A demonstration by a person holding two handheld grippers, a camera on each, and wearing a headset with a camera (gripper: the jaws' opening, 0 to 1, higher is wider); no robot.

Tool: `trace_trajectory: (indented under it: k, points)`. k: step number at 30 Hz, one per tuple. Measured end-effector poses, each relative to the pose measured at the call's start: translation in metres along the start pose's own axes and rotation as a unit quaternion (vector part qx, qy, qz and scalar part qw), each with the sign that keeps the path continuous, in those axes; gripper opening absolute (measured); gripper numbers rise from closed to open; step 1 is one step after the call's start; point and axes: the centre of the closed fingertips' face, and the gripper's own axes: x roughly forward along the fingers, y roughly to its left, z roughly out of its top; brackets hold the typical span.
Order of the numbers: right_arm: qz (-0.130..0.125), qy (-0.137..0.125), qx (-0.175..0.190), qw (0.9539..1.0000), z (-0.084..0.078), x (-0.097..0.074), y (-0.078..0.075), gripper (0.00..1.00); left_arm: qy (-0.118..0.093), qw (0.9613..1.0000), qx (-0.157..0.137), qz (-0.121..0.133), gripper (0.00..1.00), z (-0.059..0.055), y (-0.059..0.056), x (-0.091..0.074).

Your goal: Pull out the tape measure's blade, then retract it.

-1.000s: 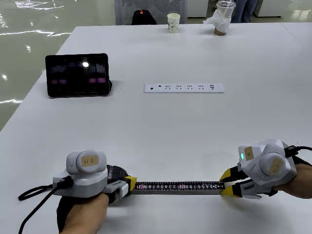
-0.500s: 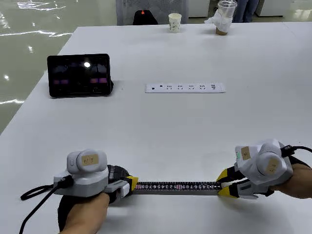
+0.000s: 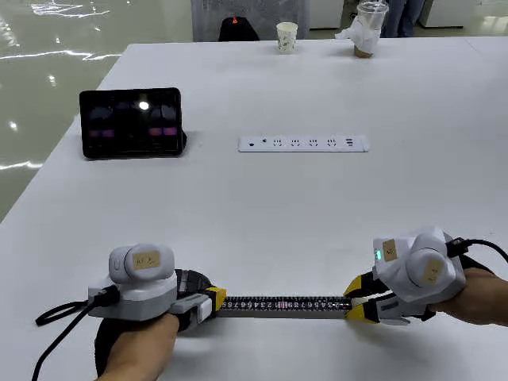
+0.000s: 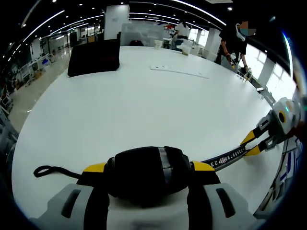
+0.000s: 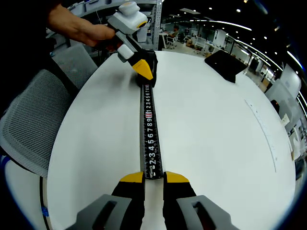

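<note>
Left claw point(image 3: 208, 302) pinching tape measure case point(image 4: 146, 175) near front edge of desk point(image 3: 317, 206). Right claw point(image 3: 359, 300) pinching tip of blade point(image 3: 282, 304), stretched straight between the 2. Retract advice: steady case, feed tip back slowly, in line, no snap.

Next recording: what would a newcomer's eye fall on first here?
The black blade, stretched along the near edge of the white table, catches the eye first: the left gripper clamps the tape measure and the right gripper pinches the blade's tip. Farther back, a dark tablet stands at left and a white power strip lies mid-table.
</note>
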Motion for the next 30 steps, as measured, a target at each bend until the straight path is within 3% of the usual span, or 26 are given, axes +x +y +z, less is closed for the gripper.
trace_trajectory:
  k: [30]
  points:
    - [0.006, -0.012, -0.003, 0.9999, 0.023, 0.016, 0.002, 0.11, 0.003, 1.0, -0.005, -0.007, 0.61, 0.0, 0.001, 0.001]
